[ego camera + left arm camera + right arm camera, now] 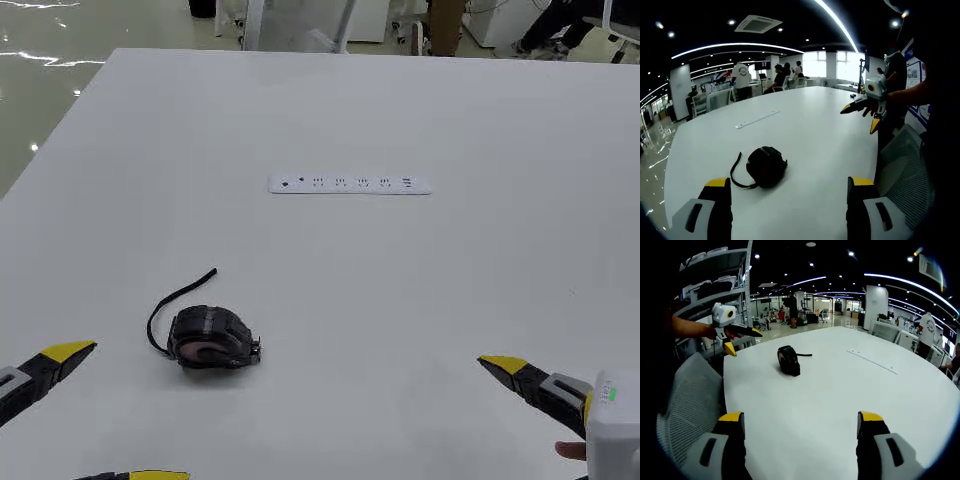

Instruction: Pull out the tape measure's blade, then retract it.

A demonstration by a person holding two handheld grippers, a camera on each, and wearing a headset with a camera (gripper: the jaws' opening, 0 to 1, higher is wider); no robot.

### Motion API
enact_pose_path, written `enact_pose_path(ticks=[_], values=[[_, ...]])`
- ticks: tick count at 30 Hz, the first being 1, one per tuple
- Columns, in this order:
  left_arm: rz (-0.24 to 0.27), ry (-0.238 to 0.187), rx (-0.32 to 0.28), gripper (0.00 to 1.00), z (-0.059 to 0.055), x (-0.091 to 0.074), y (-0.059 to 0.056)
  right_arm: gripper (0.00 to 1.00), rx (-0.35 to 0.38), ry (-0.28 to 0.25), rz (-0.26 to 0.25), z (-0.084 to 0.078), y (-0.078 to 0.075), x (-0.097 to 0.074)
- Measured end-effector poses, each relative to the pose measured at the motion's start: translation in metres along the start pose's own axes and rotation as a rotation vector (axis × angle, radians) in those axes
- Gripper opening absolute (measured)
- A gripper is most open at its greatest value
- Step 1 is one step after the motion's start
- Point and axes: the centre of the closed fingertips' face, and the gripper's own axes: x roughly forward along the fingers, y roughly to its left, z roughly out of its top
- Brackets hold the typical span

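A black tape measure [210,340] lies on the white table [450,290], its blade in and a black wrist strap [172,302] looping off its left side. My left gripper [110,413] is open at the near left, a short way from the case. In the left gripper view the tape measure [766,165] sits just ahead of the open left gripper [789,181]. My right gripper [799,422] is open and empty, far right of the tape measure [789,360]; one yellow fingertip [503,365] shows in the head view.
A white power strip [350,184] lies flat at mid-table, beyond the tape measure. A grey mesh chair [690,405] stands by the near edge. People and desks [762,77] are far behind the table.
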Motion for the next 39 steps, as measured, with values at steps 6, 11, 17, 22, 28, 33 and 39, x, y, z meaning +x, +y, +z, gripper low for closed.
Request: enact_pose_path(ticks=[6,11,17,22,28,33,39], values=[[-0.017,0.016,0.022,0.89,0.001,0.002,0.003,0.91,-0.02,0.005,0.02,0.002,-0.002,0.002],[-0.034,0.037,0.04,0.85,0.0,0.005,0.007,0.87,-0.045,0.008,0.036,0.005,-0.005,0.005],[-0.05,0.059,0.057,0.81,-0.001,0.01,0.013,0.84,-0.071,0.016,0.058,0.006,-0.008,0.01],[-0.07,0.078,0.09,0.78,-0.002,0.017,0.017,0.8,-0.093,0.025,0.078,0.009,-0.01,0.014],[-0.094,0.1,0.112,0.73,-0.004,0.025,0.022,0.76,-0.118,0.024,0.104,0.013,-0.012,0.02],[-0.106,0.12,0.129,0.71,-0.007,0.03,0.028,0.72,-0.143,0.029,0.126,0.015,-0.014,0.027],[-0.125,0.143,0.155,0.66,-0.01,0.039,0.034,0.7,-0.167,0.036,0.146,0.018,-0.018,0.037]])
